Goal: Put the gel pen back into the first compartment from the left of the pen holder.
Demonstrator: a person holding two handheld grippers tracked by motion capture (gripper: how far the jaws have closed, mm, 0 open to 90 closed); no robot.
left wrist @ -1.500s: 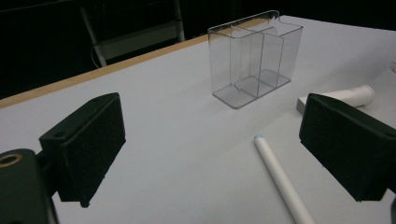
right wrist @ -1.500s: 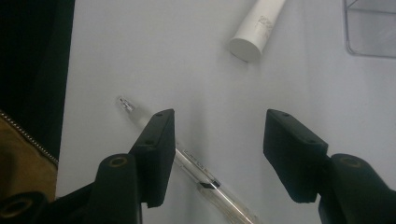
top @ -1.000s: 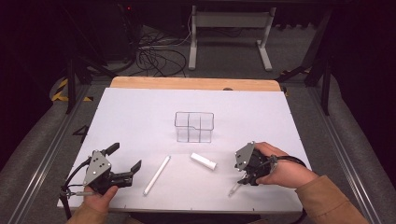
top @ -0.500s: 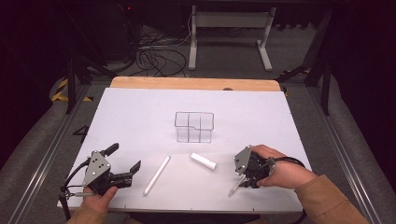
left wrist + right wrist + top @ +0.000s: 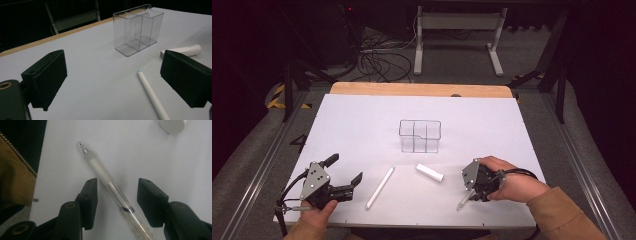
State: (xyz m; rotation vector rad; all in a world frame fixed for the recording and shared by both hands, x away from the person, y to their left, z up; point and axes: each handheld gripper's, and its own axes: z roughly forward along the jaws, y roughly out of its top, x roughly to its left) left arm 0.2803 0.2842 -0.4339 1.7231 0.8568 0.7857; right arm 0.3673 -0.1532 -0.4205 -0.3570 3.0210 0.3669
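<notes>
right gripper [image 5: 117,202] fingers [image 5: 90,197] half apart and have just been closing, clear pen [image 5: 112,188] lies between them on the table, pads not pressing it yet, a gap on both sides. pen lies flat and diagonal in the right gripper view, frosted grip and tip pointing away from the jaws toward the near table edge, clip end back under the gripper. in the high view the right gripper [image 5: 472,187] is at the near right of the white table [image 5: 362,125], held in the person's right hand [image 5: 512,180], tan sleeve [image 5: 562,215] coming in from the bottom, pen [image 5: 462,201] poking out below the jaws. left gripper [image 5: 343,172] at the near left, left hand [image 5: 317,215] under it, fingers [image 5: 47,75] wide apart, nothing between them, pads off everything. a bit further in, long white stick [image 5: 380,187] lies flat between the two grippers, apart from both; in the left gripper view its blue-tipped end [image 5: 139,72] points away. short white tube [image 5: 429,173] lies just beyond, right of the stick, not touching it. further still, mid table, clear divided box [image 5: 420,135] stands upright, compartments look empty, well apart from both grippers. wooden table edge [image 5: 412,89] at the far side, cables [image 5: 377,60] on the floor behind
</notes>
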